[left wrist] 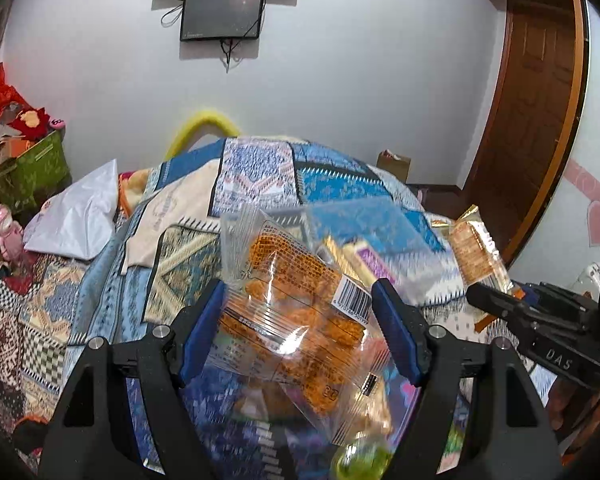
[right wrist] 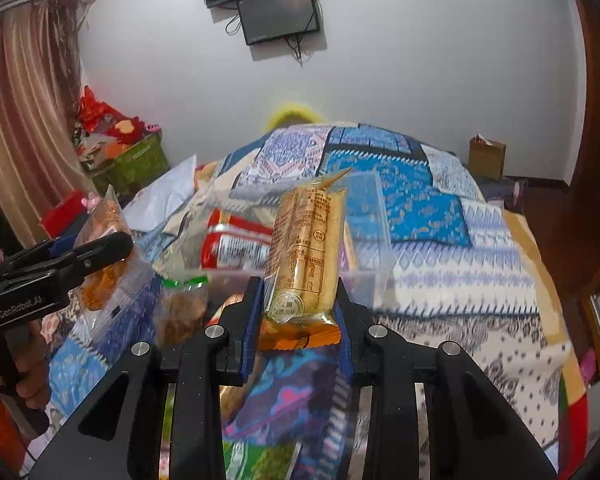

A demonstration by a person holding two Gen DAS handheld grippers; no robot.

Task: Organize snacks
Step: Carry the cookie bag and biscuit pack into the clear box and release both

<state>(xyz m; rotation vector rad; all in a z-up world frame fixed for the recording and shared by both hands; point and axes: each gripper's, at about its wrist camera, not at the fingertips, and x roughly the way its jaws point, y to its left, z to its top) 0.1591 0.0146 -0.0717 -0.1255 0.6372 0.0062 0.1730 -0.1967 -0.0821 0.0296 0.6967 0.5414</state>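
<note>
A clear plastic bin (right wrist: pixel 374 240) on the patterned bedspread (right wrist: pixel 460 280) holds a red-and-white packet (right wrist: pixel 236 242) — other contents blur. The left gripper (left wrist: pixel 298 304) pinches a clear bag of orange snacks (left wrist: pixel 288 280); the right gripper (right wrist: pixel 298 300), jaws narrow, clamps a tan biscuit pack (right wrist: pixel 304 256).

Clear tub (right wrist: pixel 364 216) contents blurred, unreadable.

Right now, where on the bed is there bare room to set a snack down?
Free: the patterned quilt right of the clear bin, toward the door side. Crowded: the bin and the loose packets left of it, near the left gripper.
</note>
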